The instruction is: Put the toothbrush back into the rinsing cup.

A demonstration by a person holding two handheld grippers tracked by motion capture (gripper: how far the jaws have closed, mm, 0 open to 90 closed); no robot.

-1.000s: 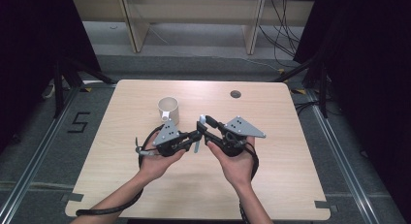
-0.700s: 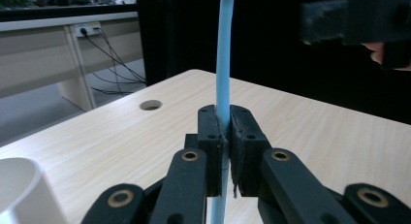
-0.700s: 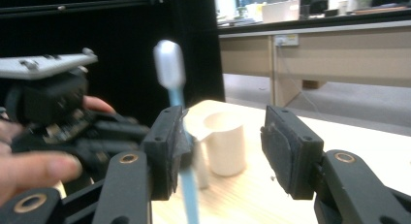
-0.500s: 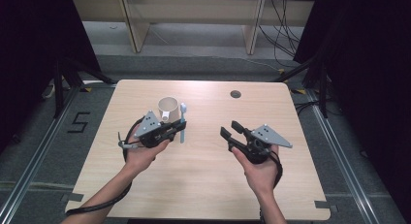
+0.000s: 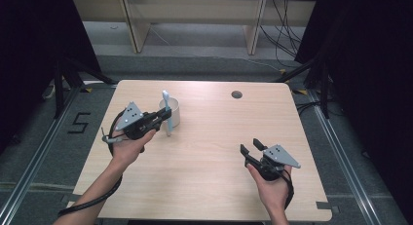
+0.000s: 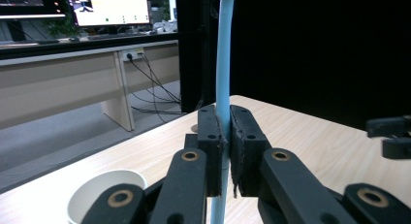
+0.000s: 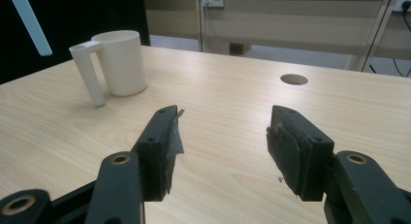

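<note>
White mug (image 5: 173,110) toward the far left of the wooden tabletop (image 5: 214,152). Just beside the mug, left hand-held gripper (image 5: 165,116) clamped on an upright light-blue toothbrush (image 5: 166,113). Well right of the mug, nearer the front edge, right hand-held gripper (image 5: 249,148) with jaws spread wide, empty.

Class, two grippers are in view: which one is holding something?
The left gripper, shut on the light blue toothbrush beside the cup; the right gripper is open and empty.
</note>
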